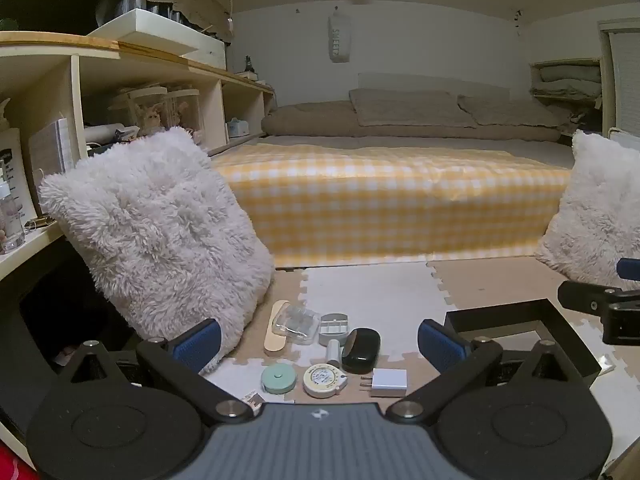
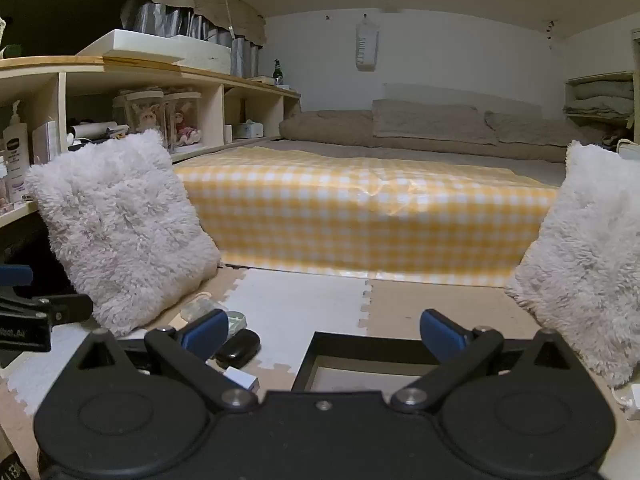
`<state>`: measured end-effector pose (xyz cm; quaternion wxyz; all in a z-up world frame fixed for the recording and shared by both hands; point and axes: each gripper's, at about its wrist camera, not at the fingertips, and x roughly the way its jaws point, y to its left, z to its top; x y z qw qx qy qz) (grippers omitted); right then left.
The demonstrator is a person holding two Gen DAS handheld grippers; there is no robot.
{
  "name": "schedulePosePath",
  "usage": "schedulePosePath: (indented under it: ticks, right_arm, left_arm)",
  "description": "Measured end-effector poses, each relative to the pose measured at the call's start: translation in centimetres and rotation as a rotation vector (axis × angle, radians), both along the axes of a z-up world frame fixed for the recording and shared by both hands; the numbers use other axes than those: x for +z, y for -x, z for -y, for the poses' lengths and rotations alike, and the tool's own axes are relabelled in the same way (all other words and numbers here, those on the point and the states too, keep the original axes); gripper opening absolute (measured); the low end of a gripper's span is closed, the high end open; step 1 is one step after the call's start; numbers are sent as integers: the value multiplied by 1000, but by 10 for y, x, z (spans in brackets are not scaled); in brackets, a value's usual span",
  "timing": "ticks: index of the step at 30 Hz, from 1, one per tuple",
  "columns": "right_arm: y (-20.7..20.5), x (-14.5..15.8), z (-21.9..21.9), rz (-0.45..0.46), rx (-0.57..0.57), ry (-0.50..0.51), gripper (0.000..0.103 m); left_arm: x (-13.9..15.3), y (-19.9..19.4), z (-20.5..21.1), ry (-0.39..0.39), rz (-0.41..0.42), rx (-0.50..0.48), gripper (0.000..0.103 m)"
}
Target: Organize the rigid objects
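Small items lie on the foam floor mat between my left gripper's [image 1: 319, 338] wide-open blue fingers: a black oval case [image 1: 361, 350], a white charger plug [image 1: 387, 383], a cream round tape measure [image 1: 322, 379], a mint round tape measure [image 1: 279, 377], a grey pill box [image 1: 334, 327], a clear plastic case [image 1: 295, 323] and a beige flat stick [image 1: 276, 332]. A black open box [image 1: 524, 334] sits to their right. My right gripper [image 2: 324, 334] hangs open over the black box [image 2: 360, 350], holding nothing; the black case [image 2: 237, 349] and plug [image 2: 243, 378] lie to its left.
Two fluffy white cushions [image 1: 160, 236] [image 2: 588, 256] flank the mat in front of a low bed with a yellow checked cover [image 1: 392, 204]. Wooden shelves [image 1: 120, 92] with jars and bottles run along the left. The other gripper shows at each view's edge.
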<state>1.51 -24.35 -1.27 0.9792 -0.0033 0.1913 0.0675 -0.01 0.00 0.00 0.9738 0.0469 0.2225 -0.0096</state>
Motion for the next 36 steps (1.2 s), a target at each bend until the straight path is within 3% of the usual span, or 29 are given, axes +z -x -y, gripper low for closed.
schedulePosePath:
  ticks: [36]
  right_arm:
    - [3,1,-1,1,4,1,103]
  left_arm:
    - [0,0,0,-2,-1,-1,103]
